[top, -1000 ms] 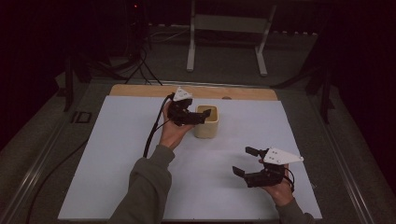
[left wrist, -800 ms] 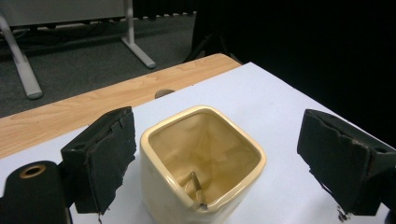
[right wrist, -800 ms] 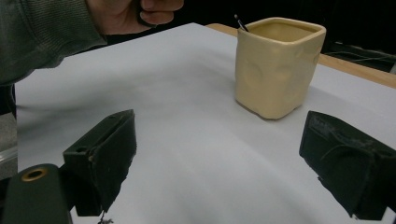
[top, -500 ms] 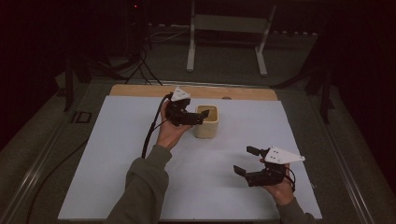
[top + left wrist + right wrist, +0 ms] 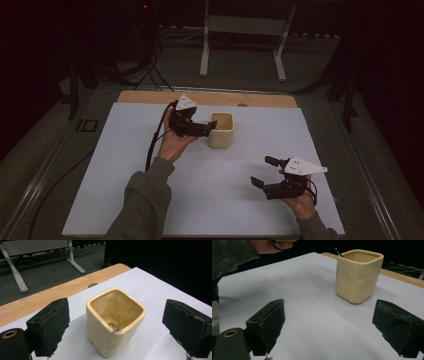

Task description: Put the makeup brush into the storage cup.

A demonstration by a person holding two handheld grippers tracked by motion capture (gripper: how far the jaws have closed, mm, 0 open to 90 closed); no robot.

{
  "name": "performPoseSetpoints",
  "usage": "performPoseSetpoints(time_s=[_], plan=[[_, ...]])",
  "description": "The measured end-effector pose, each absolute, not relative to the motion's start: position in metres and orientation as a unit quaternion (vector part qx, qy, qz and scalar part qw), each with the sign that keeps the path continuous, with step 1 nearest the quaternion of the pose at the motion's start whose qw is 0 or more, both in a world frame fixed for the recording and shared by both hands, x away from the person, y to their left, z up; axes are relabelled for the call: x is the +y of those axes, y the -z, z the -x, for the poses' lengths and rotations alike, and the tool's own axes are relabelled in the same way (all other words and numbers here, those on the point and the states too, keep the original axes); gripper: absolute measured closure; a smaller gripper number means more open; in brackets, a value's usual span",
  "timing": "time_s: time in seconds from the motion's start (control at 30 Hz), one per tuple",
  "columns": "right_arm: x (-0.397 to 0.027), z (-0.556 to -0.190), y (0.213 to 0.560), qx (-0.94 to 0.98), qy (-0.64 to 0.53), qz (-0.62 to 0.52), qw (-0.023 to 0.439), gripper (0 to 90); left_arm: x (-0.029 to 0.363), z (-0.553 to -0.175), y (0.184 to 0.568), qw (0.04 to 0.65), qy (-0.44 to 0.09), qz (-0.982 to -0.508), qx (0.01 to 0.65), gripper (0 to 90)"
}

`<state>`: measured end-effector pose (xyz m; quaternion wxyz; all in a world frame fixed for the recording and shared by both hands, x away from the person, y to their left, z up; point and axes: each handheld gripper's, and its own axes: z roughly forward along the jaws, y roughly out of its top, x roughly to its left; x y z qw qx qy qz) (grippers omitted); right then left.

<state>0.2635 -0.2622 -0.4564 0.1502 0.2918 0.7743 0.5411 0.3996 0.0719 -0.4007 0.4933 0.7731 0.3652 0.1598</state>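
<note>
**Inspector:** Since the cup (image 5: 115,322) is the item in hand, how do you judge it will handle?

**Operator:** I judge it to be glazed ceramic: stiff, fairly heavy for its size, slick on the outside, and liable to chip if knocked or dropped. It is square-sided with rounded corners and slightly dimpled walls, and it stands upright and looks empty. My advice is to take it across two opposite flat walls, below the rim, where the pads sit flush.

**Inspector:** Where does it lie?

**Operator:** It stands on the white surface (image 5: 125,165), toward the far middle, near the wooden edge (image 5: 150,96).

**Inspector:** And relative to your left claw (image 5: 115,322)?

**Operator:** In the left gripper view the cup stands between the two jaws, with clear space on either side. The jaws stand wide and have just been opening; neither pad presses on the walls.

**Inspector:** Your right claw (image 5: 264,171)?

**Operator:** It stands wide and empty, well apart from the cup, toward the near right corner and pointing toward it.
</note>
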Motion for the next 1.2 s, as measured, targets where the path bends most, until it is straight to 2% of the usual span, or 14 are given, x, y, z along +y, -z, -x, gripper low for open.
performPoseSetpoints(time_s=[0.67,1.2], plan=[[-0.263,-0.264,0.456,0.777,-0.536,-0.293,0.154,10.6,0.105,-0.379,0.395,0.478,-0.178,-0.783,0.355,8.4],[-0.266,-0.266,0.456,0.779,-0.529,-0.296,0.162,10.5,0.133,-0.353,0.394,0.494,-0.193,-0.773,0.347,8.6]])
